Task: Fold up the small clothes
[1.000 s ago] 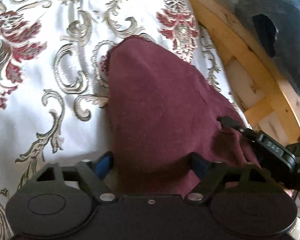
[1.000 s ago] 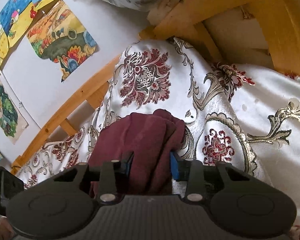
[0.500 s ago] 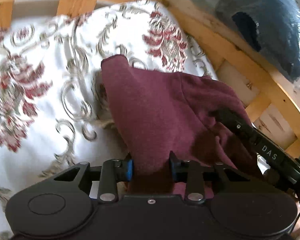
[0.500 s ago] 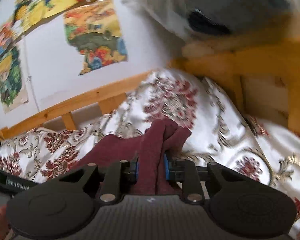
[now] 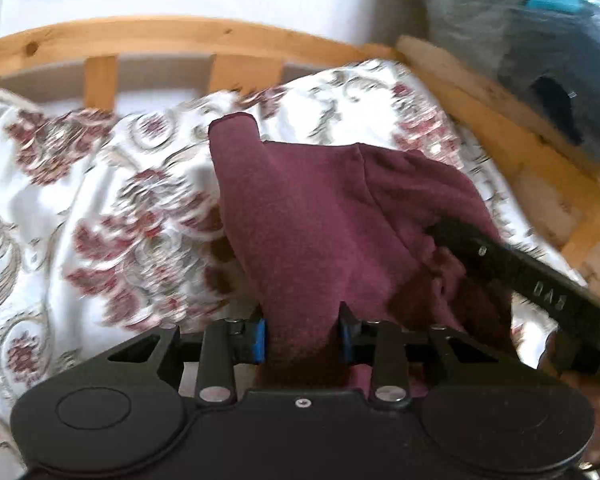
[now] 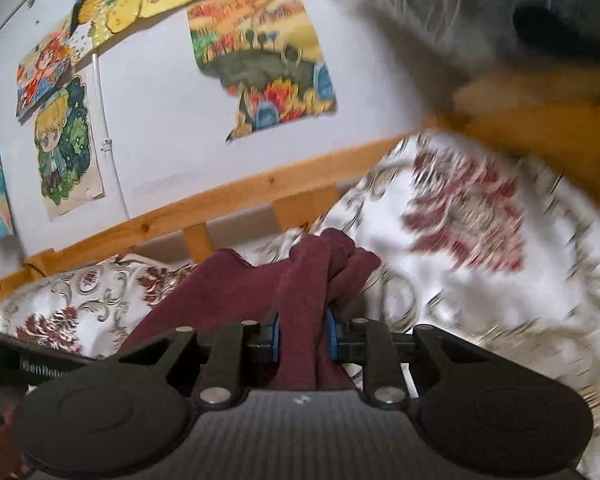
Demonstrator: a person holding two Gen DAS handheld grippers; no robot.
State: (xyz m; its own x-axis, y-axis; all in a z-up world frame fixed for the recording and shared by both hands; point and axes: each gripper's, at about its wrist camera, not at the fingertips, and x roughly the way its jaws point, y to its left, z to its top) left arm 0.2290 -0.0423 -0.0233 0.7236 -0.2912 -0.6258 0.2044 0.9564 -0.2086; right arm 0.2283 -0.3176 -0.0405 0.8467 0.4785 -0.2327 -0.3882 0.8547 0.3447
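I see wooden bed rail [image 5: 172, 38] ahead, grey bag [image 5: 512, 32] on frame at right, posters [image 6: 260, 64] on wall. Maroon garment [image 5: 312, 216] lifted over patterned bedspread [image 5: 100, 208]. My left hand-held gripper [image 5: 302, 336] pinching one garment edge; right hand-held gripper [image 6: 302, 338] pinching bunched fold, close beside left. Open bedspread to my left; rail bounds far side.
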